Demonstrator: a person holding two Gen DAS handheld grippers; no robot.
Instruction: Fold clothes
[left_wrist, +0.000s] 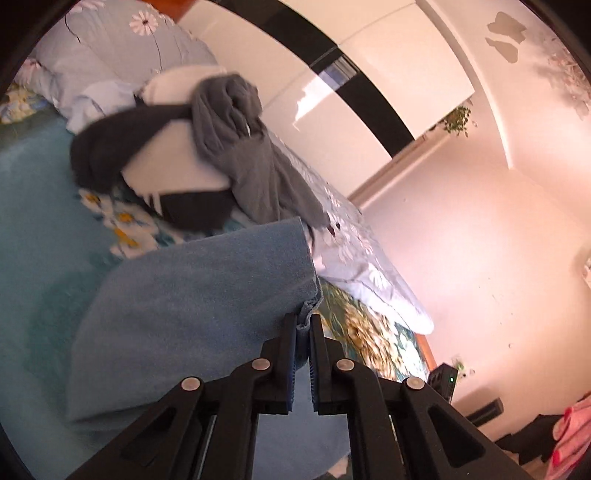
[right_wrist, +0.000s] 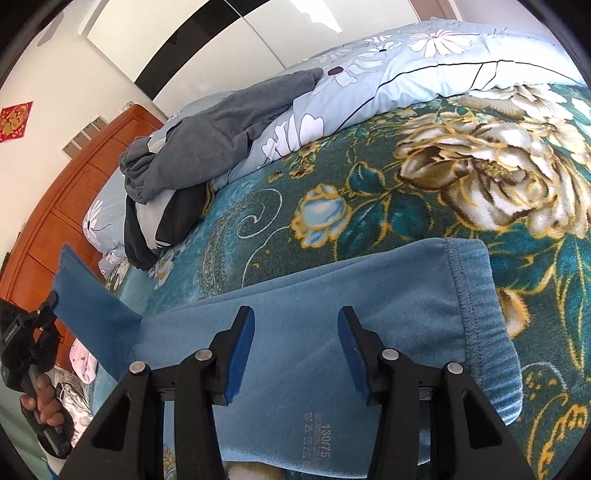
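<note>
On the floral blanket (right_wrist: 424, 192) lie blue trousers (right_wrist: 332, 295), one leg end lifted, clamped in the left gripper (left_wrist: 303, 325) (its hem seemingly frayed), while the right gripper (right_wrist: 297, 332) hovers above them, jaws apart.

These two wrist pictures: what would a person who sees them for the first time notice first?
First, the blue trousers spread over the flowered blanket, with one end pinched and lifted by the left gripper. The right gripper hangs open above the cloth near the elastic waistband. At the back of the bed, a heap of grey and dark clothes lies against the pale flowered quilt.
</note>
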